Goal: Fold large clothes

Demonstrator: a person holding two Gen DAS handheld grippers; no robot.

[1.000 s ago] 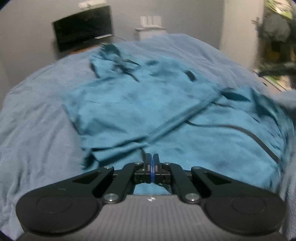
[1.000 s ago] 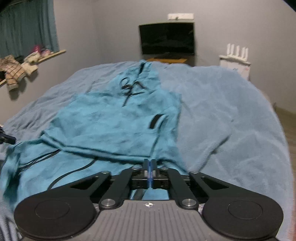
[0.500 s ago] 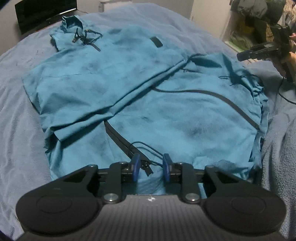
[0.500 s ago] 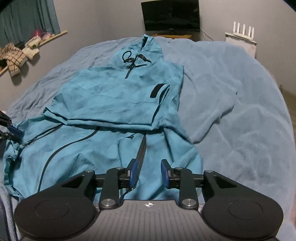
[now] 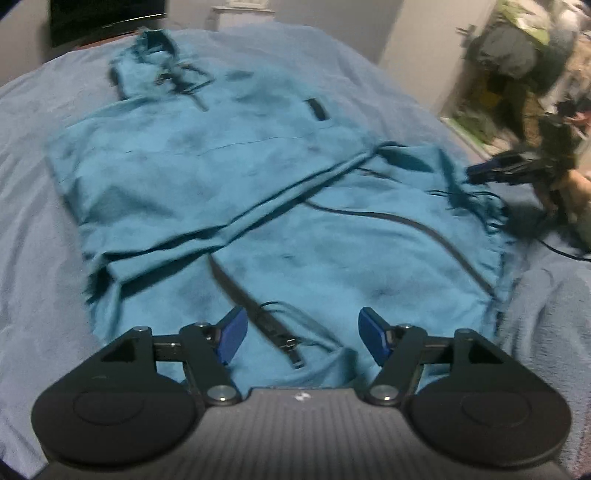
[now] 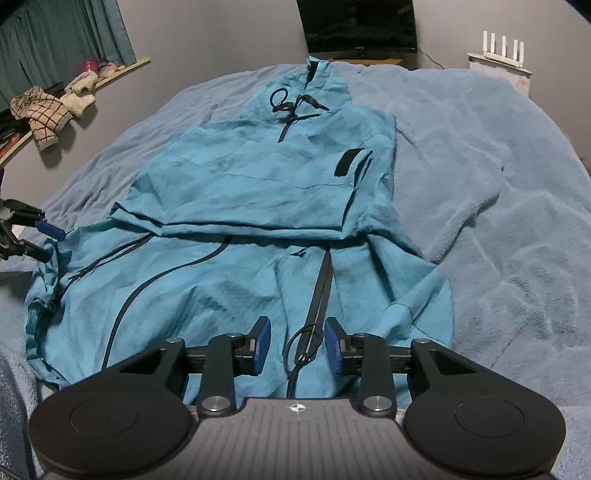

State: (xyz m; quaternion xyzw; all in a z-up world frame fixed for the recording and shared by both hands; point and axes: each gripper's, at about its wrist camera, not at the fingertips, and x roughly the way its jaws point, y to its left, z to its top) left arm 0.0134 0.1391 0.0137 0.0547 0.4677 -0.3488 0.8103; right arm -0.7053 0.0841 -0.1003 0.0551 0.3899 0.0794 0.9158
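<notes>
Now both grippers, left (image 5: 299, 334) and right (image 6: 297, 347), have just spread, releasing jacket (image 6: 258, 192).

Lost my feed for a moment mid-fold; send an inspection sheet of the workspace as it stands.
Surface: blue fleece blanket covering the bed, rumpled.
Job's things: teal hooded jacket spread out, upper part folded across, zipper facing the cameras.
Clutter: nothing seen on the bed.
Grippers: left tool and right tool open over the hem; jaws have just been opening, pads clear of the cloth.
Cables: black cable near the bed's edge.
Surroundings: TV, router, clothes on shelf.
</notes>
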